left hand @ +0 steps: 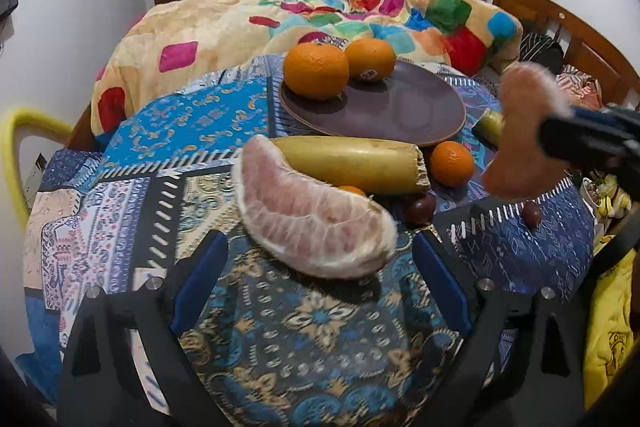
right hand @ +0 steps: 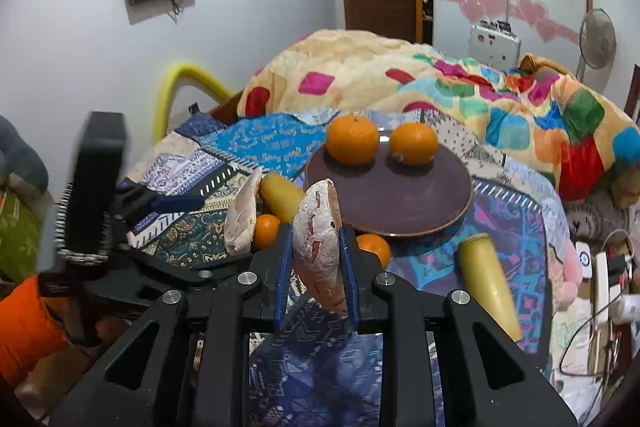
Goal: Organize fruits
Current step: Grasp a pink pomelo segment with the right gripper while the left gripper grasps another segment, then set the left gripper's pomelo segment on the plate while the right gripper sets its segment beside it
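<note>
The right hand-held gripper [right hand: 316, 267] pinches a pomelo wedge [right hand: 318, 247] at frame centre, below the plate [right hand: 420, 203]; next, carry it there. The left hand-held gripper [left hand: 320, 283] is spread before another wedge [left hand: 312, 219].

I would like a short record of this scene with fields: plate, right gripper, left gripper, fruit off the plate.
plate: brown plate holding two oranges
right gripper: right gripper shut on a pomelo segment, raised off the cloth
left gripper: left gripper open, second segment lying between its fingers
fruit off the plate: yellow fruit, small orange
</note>
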Demonstrator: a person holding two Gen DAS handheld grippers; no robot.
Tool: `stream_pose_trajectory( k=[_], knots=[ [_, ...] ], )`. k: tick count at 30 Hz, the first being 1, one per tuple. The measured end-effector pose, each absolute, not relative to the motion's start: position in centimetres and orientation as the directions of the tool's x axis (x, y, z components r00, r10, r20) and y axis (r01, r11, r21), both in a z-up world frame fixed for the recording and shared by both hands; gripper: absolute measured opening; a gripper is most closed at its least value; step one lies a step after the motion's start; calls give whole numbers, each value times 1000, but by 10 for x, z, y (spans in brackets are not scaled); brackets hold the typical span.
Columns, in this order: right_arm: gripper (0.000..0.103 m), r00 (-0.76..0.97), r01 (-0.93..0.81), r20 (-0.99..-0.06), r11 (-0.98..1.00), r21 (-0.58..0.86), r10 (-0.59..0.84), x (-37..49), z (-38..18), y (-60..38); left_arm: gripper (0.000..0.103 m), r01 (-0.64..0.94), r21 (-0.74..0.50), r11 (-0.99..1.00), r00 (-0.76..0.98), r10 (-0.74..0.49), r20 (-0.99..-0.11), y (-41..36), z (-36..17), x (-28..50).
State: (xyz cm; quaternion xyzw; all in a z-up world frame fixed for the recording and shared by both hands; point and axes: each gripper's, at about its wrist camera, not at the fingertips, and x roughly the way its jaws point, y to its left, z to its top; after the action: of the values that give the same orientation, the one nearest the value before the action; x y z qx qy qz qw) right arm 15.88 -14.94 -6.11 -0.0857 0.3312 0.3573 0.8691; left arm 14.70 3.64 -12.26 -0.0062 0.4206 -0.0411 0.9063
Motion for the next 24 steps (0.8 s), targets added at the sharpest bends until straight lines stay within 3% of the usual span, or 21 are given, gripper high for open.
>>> stream_pose_trajectory(
  k=[2,7,16,19,24],
  knots=[
    [21,527,-686,-622,722,92,579,159,-58,-158,91,60,-28,998,632,-60,-773,30,-125,151],
    [21,526,-675,-611,727,123,592,168,-60,-183,61,34,67,997,626,31,-779,20,-128,154],
    [21,536,-650,-605,745,150,589,181,-61,-209,31,-27,92,995,636,88,-766,37,-118,138],
    [21,543,-642,-599,751,155,588,182,-60,-213,22,-65,90,994,636,111,-764,50,-112,133],
    [21,556,-629,-595,762,156,581,182,-58,-216,18,-94,65,993,649,111,-753,72,-99,126]
  ],
)
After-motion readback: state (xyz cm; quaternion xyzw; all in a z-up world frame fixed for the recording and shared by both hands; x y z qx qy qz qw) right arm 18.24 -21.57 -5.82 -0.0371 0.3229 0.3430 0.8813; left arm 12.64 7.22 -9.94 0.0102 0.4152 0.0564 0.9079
